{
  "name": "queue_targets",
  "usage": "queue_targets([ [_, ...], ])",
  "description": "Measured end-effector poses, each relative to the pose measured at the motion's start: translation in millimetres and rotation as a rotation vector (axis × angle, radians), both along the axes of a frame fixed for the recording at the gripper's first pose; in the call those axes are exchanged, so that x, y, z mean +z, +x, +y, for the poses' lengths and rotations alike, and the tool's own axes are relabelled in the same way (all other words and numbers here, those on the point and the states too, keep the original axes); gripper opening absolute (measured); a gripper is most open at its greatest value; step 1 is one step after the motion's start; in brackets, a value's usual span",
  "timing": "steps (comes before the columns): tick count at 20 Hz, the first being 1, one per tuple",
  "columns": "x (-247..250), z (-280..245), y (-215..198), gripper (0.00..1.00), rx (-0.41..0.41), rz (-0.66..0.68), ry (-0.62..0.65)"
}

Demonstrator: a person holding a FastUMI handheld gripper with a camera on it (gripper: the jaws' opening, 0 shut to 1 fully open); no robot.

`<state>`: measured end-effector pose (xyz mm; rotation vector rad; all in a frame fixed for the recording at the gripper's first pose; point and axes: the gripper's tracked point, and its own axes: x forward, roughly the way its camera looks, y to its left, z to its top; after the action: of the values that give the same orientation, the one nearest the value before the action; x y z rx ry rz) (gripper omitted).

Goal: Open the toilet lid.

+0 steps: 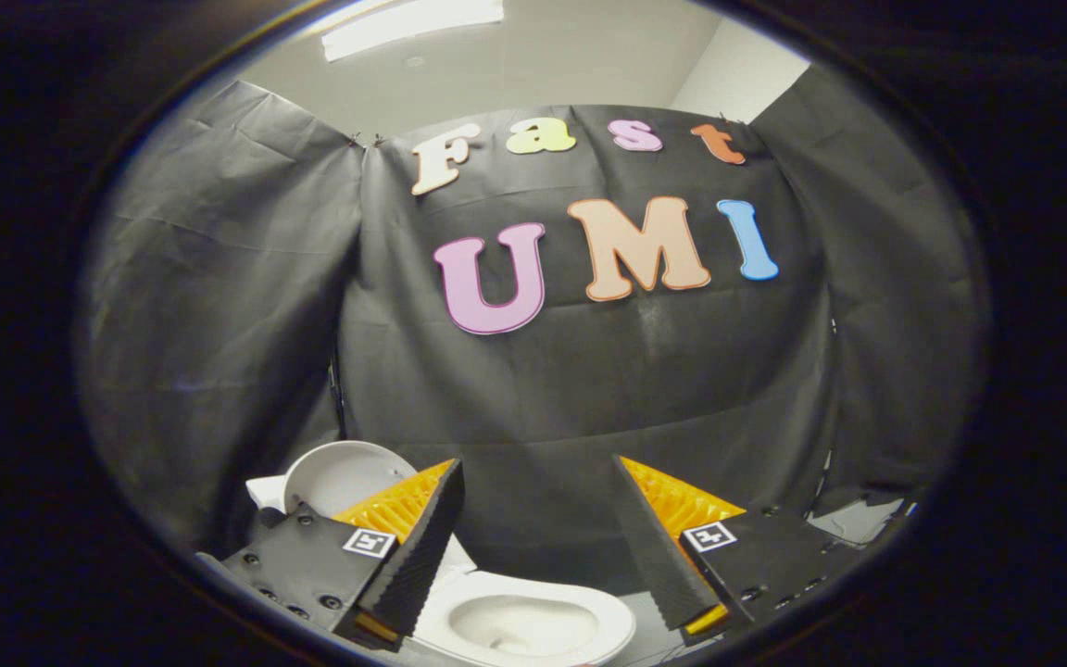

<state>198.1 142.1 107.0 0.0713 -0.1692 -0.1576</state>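
Hand-held gripper [538,500] agape, empty — toilet lid [341,474] upright beyond bowl [524,622]

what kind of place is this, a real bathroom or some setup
Most likely a staged recording booth, not a real bathroom. A small white toilet with its lid already raised stands against black cloth walls, under a plain ceiling with a strip light. The gripper hangs above the bowl, jaws open.
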Motion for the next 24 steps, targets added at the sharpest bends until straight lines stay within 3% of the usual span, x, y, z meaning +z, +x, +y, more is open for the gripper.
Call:
queue_targets([
  [7, -15.7, -66.4, -42.3, 0.95, -0.047, 0.038, -0.039],
  [24, -123.0, -167.1, -104.1, 0.96, 0.01, 0.297, -0.085],
])
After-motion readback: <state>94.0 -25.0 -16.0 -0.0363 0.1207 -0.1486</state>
